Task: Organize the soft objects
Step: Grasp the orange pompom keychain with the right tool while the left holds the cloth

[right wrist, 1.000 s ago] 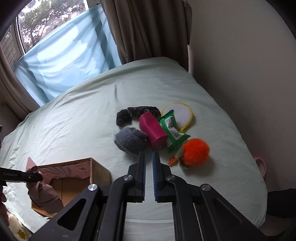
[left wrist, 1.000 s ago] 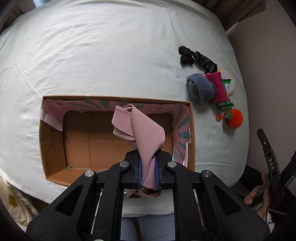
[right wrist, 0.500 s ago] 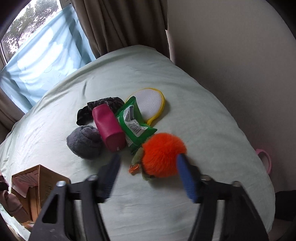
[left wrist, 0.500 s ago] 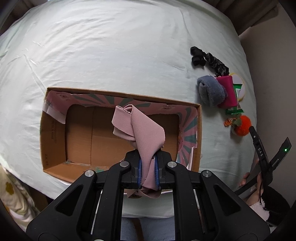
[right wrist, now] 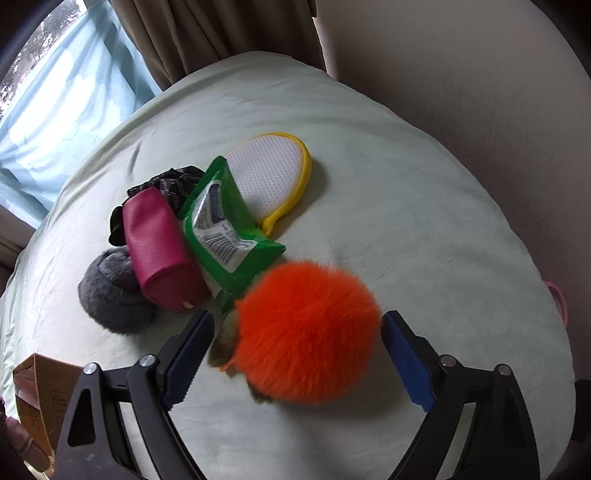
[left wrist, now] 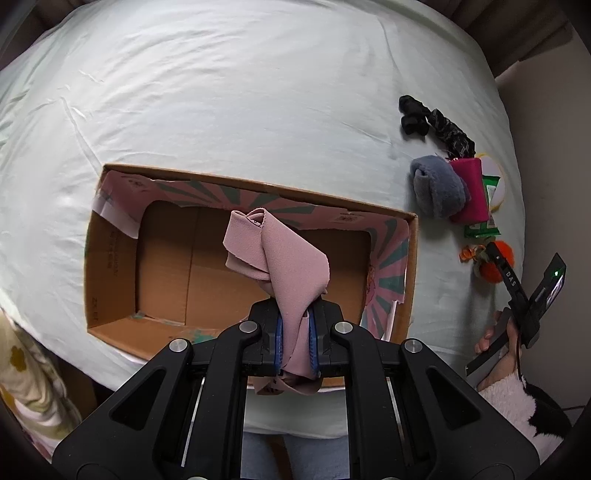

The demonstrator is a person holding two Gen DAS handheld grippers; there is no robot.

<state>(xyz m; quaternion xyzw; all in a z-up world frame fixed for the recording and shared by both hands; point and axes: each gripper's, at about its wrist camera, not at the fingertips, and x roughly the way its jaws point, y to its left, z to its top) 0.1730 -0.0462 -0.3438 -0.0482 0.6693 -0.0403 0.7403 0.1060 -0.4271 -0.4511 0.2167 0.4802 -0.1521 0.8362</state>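
My left gripper [left wrist: 295,332] is shut on a folded pink cloth [left wrist: 284,262] and holds it above the open cardboard box [left wrist: 110,258] on the bed. My right gripper [right wrist: 295,343] is open wide, its fingers on either side of a fluffy orange pom-pom [right wrist: 306,332] lying on the sheet. Behind the pom-pom lie a green wipes packet [right wrist: 221,229], a magenta pouch [right wrist: 159,251], a grey plush ball [right wrist: 110,291], a black scrunchie [right wrist: 170,184] and a yellow-rimmed mesh pad [right wrist: 273,177]. The right gripper also shows in the left wrist view [left wrist: 517,288].
The pale green bed sheet [left wrist: 258,110] covers the bed. A beige wall [right wrist: 480,92] runs along the bed's right edge, curtains [right wrist: 221,33] and a window at the far end. The box corner [right wrist: 40,387] shows at the lower left of the right wrist view.
My right gripper opened and moved forward and down until its fingers straddle the orange pom-pom. My left gripper, still holding the pink cloth, shifted slightly over the box.
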